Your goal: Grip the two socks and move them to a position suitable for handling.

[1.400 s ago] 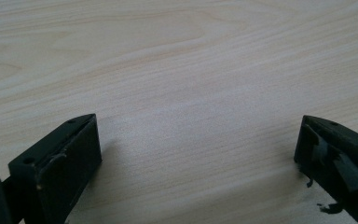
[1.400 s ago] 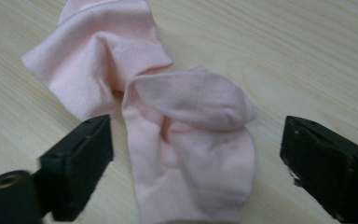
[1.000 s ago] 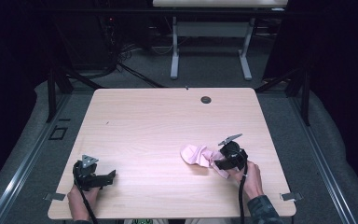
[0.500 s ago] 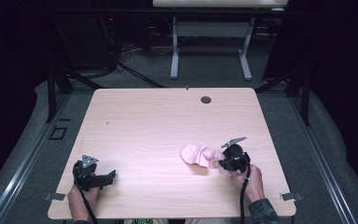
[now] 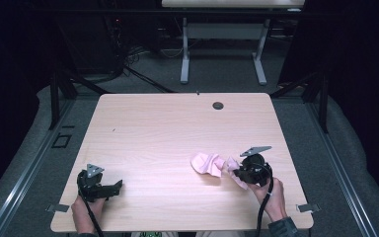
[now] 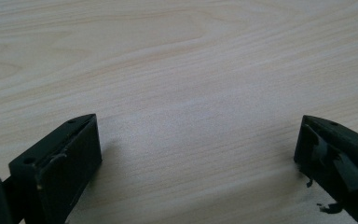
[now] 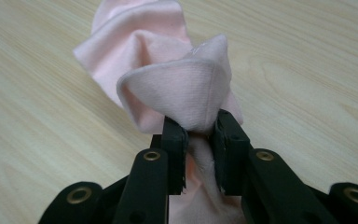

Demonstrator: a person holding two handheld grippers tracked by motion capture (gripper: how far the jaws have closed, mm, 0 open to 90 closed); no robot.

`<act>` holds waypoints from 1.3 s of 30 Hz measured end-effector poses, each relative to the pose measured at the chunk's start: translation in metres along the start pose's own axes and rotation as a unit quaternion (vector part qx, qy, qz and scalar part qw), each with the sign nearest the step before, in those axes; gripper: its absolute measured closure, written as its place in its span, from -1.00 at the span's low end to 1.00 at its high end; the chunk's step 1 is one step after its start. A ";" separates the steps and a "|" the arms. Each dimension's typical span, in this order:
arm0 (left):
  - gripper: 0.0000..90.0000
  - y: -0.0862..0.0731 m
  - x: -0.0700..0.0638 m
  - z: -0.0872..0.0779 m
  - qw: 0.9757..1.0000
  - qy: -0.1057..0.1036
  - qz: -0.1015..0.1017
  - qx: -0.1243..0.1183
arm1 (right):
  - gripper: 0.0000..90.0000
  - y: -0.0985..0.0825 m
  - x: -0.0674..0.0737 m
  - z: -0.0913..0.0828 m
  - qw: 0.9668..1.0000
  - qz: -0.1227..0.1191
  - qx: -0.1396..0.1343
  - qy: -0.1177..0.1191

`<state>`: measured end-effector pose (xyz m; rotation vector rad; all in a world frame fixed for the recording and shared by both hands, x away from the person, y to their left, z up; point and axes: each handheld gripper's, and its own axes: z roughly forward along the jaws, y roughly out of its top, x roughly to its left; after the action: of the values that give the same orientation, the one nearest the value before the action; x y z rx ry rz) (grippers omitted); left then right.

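One soft pink cloth, bunched on the counter near its right front.
Light and limp, it will sag; right gripper jaws pinch a hemmed fold, left gripper jaws wide, empty.

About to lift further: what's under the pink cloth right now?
Bare wooden table surrounds the pink cloth, whose far part lies on it. The right gripper pinches a raised fold. Anything beneath the bunched folds is covered, so I cannot tell.
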<state>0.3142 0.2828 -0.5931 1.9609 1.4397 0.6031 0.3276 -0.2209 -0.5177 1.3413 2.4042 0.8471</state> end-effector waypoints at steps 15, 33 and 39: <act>-0.99 0.000 0.000 0.000 1.000 0.000 0.000 0.000 | 0.69 0.004 0.035 -0.019 0.998 -0.041 -0.012 0.044; -0.99 0.000 0.000 0.000 1.000 0.001 0.000 0.001 | 0.63 0.002 0.111 0.033 0.979 -0.167 0.057 0.100; -0.99 0.000 0.001 0.000 1.000 0.001 0.001 0.001 | 0.30 -0.003 0.116 0.049 0.978 -0.173 0.069 0.090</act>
<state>0.3144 0.2833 -0.5929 1.9636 1.4414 0.6042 0.2866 -0.1071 -0.5520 0.8758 2.7705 0.7420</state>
